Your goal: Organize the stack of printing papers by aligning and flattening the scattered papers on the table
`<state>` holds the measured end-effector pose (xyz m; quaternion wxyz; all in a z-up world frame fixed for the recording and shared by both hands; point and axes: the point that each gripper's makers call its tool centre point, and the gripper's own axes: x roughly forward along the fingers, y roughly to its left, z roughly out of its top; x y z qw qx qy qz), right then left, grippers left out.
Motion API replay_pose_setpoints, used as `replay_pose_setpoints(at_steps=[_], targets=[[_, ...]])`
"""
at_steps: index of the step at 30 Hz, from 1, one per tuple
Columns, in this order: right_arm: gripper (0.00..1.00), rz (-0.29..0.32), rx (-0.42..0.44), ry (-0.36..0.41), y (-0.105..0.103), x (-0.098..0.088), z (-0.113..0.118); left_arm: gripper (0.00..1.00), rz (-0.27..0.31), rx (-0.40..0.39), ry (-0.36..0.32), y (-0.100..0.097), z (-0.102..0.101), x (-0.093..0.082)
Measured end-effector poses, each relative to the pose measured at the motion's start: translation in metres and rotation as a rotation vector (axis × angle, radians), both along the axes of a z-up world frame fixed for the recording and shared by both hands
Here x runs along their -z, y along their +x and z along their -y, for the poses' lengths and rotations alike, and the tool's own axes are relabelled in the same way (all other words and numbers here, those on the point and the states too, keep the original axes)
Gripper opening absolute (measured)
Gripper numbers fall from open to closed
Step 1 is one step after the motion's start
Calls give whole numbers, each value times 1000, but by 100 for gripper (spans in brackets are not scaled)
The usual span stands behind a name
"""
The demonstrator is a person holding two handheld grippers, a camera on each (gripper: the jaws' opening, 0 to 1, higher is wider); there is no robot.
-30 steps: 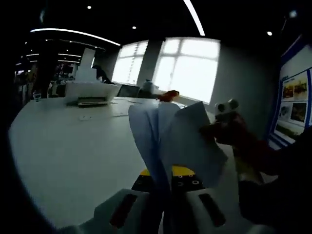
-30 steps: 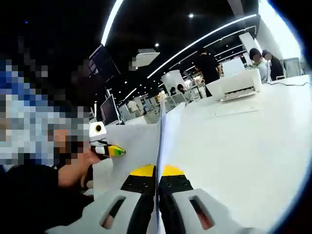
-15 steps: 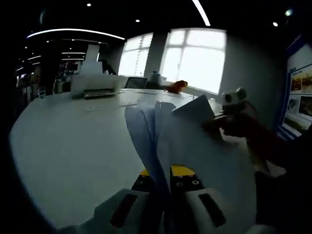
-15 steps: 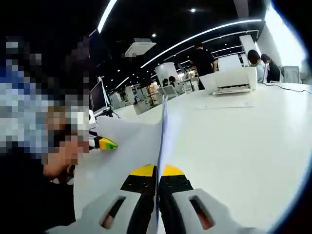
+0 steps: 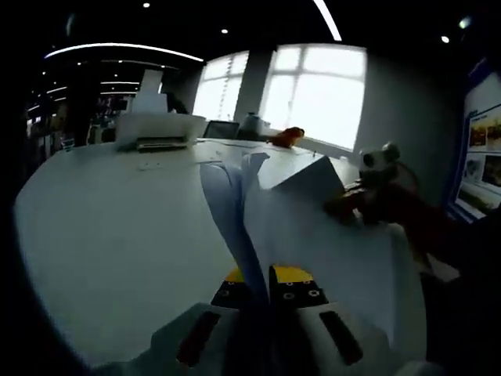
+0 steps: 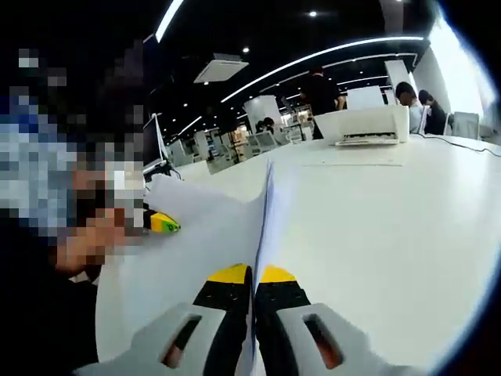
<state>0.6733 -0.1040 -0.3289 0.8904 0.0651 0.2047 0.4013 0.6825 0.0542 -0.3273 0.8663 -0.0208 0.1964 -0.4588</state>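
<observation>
A stack of white printing papers [image 5: 293, 211] stands on edge over the white table [image 5: 117, 235], held at both ends. My left gripper [image 5: 262, 278] is shut on its near end, where several sheets [image 5: 231, 188] fan apart. At the stack's far corner is the right gripper [image 5: 354, 205], held by a hand. In the right gripper view, my right gripper [image 6: 252, 274] is shut on the papers' thin edge [image 6: 264, 211]. The sheets [image 6: 196, 243] spread to the left there, toward the left gripper [image 6: 160, 224] with its yellow tip.
A white printer [image 5: 156, 129] sits at the table's far side, also seen in the right gripper view as the printer [image 6: 364, 125]. A red object [image 5: 286, 137] lies near the window. People [image 6: 317, 90] stand behind the printer. A cable [image 6: 470, 141] runs along the table.
The paper stack has come lower toward the table with both grippers still shut on it. The fanned sheets at the left end have drawn a little closer together.
</observation>
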Motion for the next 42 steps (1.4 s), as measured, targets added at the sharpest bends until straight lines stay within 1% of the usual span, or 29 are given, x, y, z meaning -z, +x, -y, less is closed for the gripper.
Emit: replay_pose_setpoints(at_steps=[4,10,15,17,19,20,21,25,29,31,34,37,40,41,42], targets=[[0,9,7,-21,3,2,1,6,5,-1,10,2,1,2],[0,2,10,-70,7,10,2,6,6,0,29,4,2,8],[0,-4,14,-84,7,14,3,6,21,-3,46,4,2,11],[0,-7,15,-104,7,17,2,6,34,-2,62,4,3,14],[0,-4,17,-136,6,21,3,6,68,2,94,4,3,19],[0,5,20,-148,7,22,3,6,92,2,115,5,3,20],[1,14,23,-160,7,22,4,6,83,0,104,4,4,19],[4,40,28,-179,8,22,7,6,86,4,101,5,3,19],[10,58,33,-185,5,19,15,6,60,27,80,3,4,19],[14,74,46,-193,3,17,22,6,58,34,77,2,6,19],[16,94,70,-206,2,14,33,6,61,39,78,1,7,19],[17,140,121,-243,7,7,46,6,58,42,77,2,7,19],[18,183,121,-253,7,-2,41,6,59,42,77,1,7,19],[21,197,112,-261,7,-5,37,6,59,43,77,1,8,19],[24,228,82,-287,5,-8,27,6,59,42,77,2,8,19]])
